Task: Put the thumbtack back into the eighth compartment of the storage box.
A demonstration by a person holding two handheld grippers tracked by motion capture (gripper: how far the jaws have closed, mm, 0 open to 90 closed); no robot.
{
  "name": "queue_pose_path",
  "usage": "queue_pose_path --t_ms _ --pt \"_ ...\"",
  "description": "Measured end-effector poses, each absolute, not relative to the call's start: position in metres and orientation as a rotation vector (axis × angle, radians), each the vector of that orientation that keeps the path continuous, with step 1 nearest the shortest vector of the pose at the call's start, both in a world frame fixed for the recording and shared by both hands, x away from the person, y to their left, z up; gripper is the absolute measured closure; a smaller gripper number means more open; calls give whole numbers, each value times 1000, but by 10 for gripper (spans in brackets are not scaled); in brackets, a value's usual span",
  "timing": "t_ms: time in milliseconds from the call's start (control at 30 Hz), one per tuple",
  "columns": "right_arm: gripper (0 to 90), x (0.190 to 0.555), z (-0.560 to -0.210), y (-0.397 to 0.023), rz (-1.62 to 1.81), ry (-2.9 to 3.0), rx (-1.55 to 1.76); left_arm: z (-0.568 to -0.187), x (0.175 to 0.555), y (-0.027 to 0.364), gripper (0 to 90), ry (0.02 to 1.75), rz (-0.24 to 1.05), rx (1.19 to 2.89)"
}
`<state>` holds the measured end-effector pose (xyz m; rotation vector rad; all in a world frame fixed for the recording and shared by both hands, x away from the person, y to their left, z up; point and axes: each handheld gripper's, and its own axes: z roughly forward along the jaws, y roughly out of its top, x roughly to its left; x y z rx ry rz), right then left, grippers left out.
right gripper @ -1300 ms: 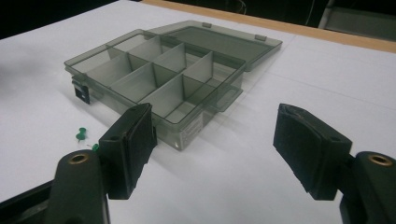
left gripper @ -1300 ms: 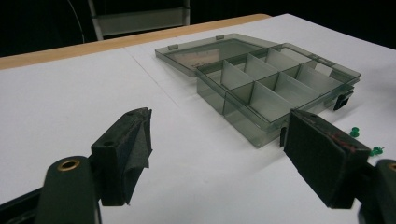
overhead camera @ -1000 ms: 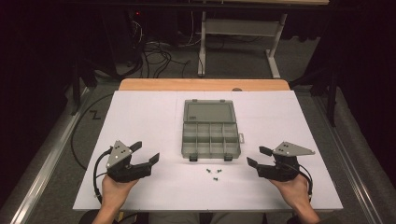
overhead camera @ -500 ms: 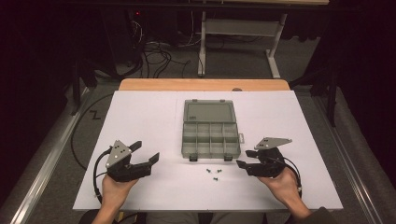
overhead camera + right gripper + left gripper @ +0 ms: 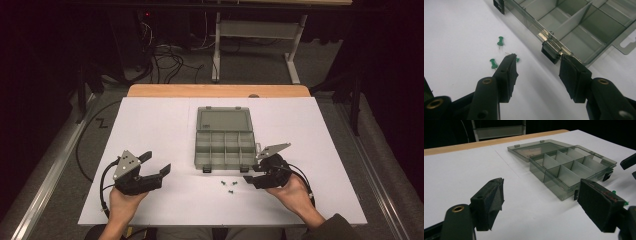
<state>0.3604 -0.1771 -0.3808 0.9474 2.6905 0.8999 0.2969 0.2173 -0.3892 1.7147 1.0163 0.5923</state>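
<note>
A smoky clear compartment box [image 5: 225, 150] lies open in the middle of the white table, its lid [image 5: 222, 120] flat behind it. Three green push pins [image 5: 227, 186] lie loose just in front of it. My right gripper [image 5: 250, 174] sits right of the pins, by the box's front right corner. In the right gripper view its jaws [image 5: 538, 58] stand apart with nothing between them; they have just been closing. Two pins [image 5: 500, 41] lie left of the jaws, and a third [image 5: 517, 59] peeks from behind the left jaw. My left gripper [image 5: 157, 162] rests open at the front left, facing the box [image 5: 571, 167].
The box's black latch [image 5: 550, 52] sits just beyond my right jaws. A white sheet [image 5: 150, 125] covers the table, with a wooden edge [image 5: 215, 90] at the back. Cables [image 5: 170, 55] and a metal frame [image 5: 260, 30] lie on the floor beyond.
My right gripper has moved left toward the pins and the box's front right corner, and its jaws have narrowed. The left gripper has stayed put.
</note>
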Motion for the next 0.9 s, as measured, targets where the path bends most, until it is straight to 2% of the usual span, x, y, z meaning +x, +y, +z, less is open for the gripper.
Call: queue_pose_path --t_ms 900 --pt "606 367 -384 -138 751 2832 845 -389 297 218 222 1032 597 1702"
